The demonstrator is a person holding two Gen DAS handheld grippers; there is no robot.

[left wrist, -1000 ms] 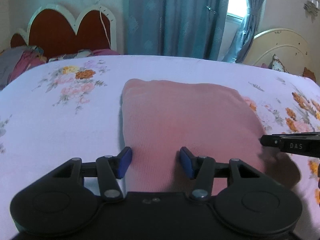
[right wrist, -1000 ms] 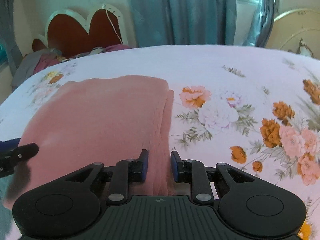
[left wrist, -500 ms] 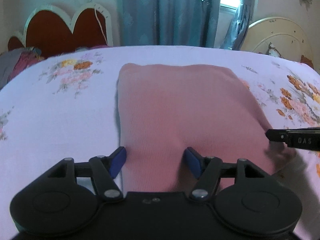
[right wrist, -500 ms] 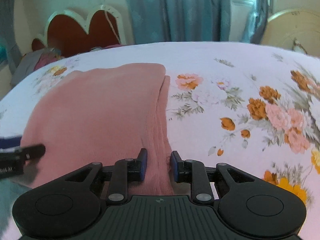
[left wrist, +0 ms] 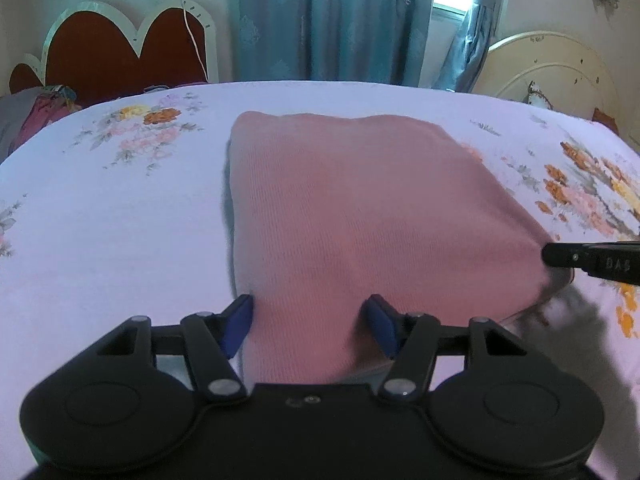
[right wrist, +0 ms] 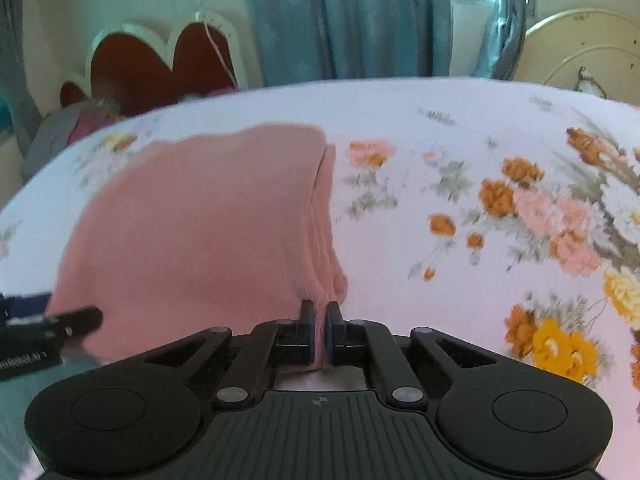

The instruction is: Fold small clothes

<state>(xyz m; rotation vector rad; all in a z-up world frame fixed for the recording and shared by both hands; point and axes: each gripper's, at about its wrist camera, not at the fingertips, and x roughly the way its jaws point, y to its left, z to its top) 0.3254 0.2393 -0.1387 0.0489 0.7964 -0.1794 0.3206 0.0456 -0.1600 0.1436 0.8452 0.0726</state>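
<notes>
A pink knit garment [left wrist: 360, 208] lies folded into a rough rectangle on the floral bed sheet [left wrist: 100, 220]. My left gripper [left wrist: 308, 320] is open, its blue pads on either side of the garment's near left edge. My right gripper [right wrist: 319, 328] is shut on the garment's near right corner [right wrist: 320, 272], with a thin fold of pink cloth between the pads. The garment also shows in the right wrist view [right wrist: 192, 232]. Each gripper's tip shows at the edge of the other's view.
A red heart-shaped headboard [left wrist: 120, 48] and a pile of clothes [left wrist: 36, 108] stand at the far left. Blue curtains [left wrist: 328, 20] hang behind the bed. A cream headboard [left wrist: 552, 68] is at the far right. The sheet spreads wide on both sides.
My right gripper has closed from a small gap onto the garment's right corner. My left gripper has opened wider at the near left edge. The near edge is lifted slightly.
</notes>
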